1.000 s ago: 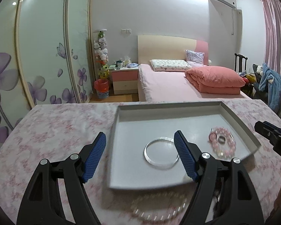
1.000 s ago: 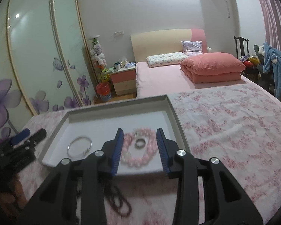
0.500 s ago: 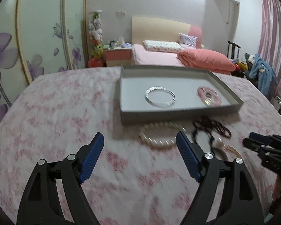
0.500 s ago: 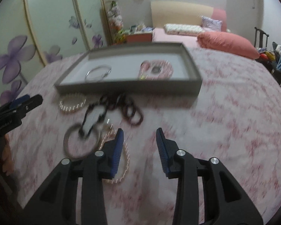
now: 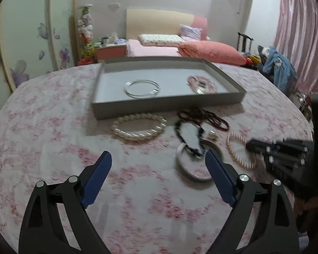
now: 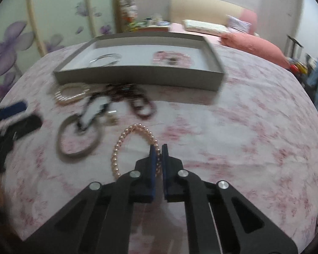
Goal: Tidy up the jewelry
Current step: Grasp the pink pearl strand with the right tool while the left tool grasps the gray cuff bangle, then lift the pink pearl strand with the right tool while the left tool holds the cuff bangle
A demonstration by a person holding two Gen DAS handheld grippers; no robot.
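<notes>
Jaws of right gripper [image 6: 158, 148] pinching pearl bracelet [image 6: 116, 148] — long axis pointing toward tray [image 6: 137, 76]; left gripper [image 5: 159, 158] spread.

Grey tray [image 5: 167, 105] on a white cloth [image 5: 53, 127] with pink floral print. Cream pearl bracelet [image 5: 138, 128] ahead of the blue-padded left claw [image 5: 159, 175]; pinkish pearl bracelet [image 6: 125, 139] between the blue pads of the black right claw [image 6: 158, 150].

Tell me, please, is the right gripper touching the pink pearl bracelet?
Touching. The right wrist view shows the right gripper with its jaws nearly closed on the pink pearl bracelet, whose beads pass between the blue pads.
</notes>
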